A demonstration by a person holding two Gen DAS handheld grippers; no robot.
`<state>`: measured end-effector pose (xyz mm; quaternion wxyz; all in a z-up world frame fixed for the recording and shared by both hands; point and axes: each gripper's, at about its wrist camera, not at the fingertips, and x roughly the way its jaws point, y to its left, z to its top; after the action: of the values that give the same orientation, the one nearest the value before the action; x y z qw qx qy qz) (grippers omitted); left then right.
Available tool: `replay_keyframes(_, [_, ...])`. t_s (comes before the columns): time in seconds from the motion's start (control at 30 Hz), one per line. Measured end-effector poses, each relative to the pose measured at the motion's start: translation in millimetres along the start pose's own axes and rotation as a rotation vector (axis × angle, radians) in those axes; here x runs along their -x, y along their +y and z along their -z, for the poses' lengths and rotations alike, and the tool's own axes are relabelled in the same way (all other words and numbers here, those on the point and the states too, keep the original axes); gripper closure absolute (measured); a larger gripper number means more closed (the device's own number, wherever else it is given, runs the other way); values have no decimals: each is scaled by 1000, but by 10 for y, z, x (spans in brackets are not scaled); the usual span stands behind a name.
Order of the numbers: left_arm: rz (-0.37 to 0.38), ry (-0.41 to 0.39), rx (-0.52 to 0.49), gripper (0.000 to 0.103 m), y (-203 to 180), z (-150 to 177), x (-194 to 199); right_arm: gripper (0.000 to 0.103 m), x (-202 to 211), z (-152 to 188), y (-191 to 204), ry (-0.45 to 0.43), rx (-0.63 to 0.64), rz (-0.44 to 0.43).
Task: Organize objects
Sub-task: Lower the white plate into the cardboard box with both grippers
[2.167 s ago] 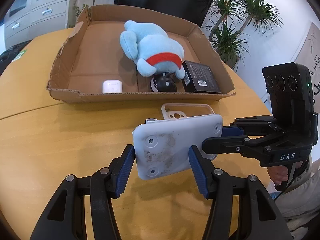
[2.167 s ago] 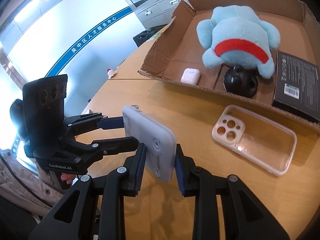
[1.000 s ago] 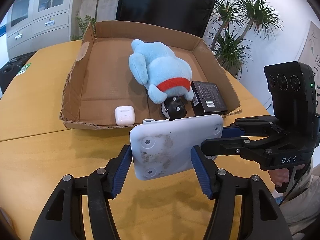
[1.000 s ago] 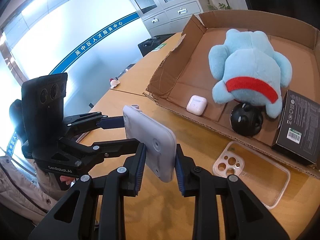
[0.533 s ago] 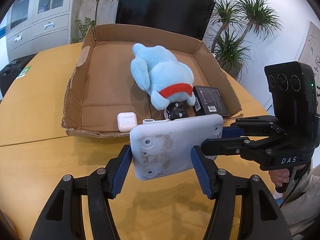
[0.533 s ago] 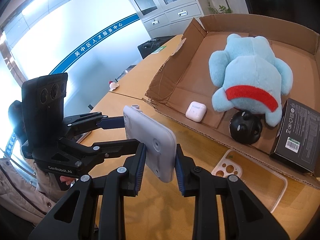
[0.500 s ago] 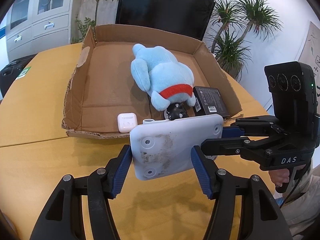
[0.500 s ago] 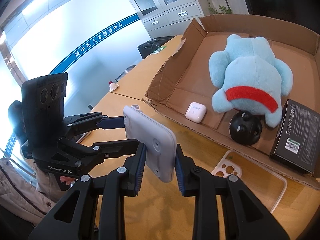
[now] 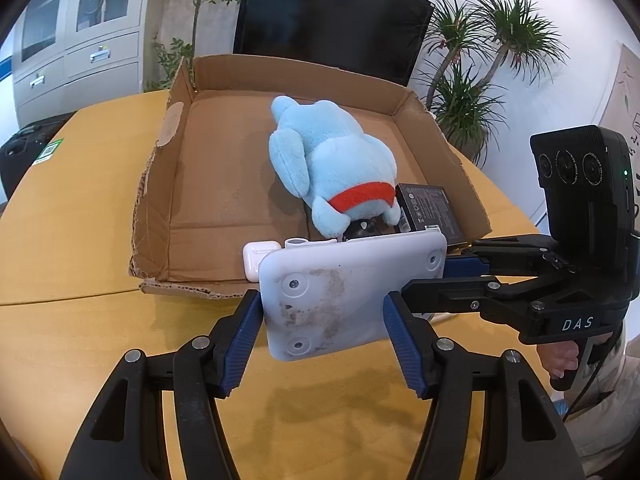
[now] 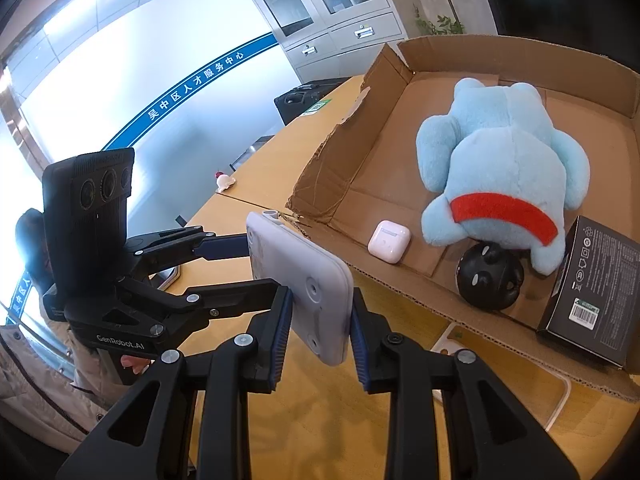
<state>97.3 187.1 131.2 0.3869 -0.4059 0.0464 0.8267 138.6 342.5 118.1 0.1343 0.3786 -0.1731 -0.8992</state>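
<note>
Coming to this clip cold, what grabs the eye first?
A white flat device held above the wooden table, both grippers clamped on it: the left gripper across its width, the right gripper across its thin edge. Behind it lies a light-blue plush toy with a red band, inside the open cardboard box.

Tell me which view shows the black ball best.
Right wrist view: the black ball sits in the open in the box, under the plush. In the left wrist view only a sliver shows above the white device.
</note>
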Motion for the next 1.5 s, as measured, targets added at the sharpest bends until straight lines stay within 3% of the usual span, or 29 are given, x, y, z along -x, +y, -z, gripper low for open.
replay_keyframes(1.23, [-16, 17, -3, 38, 243, -381, -326, 77, -252, -337, -267, -18, -33, 9])
replay_keyframes(1.5, [-6, 52, 11, 38, 408, -473, -536, 77, -392, -400, -373, -3, -52, 15])
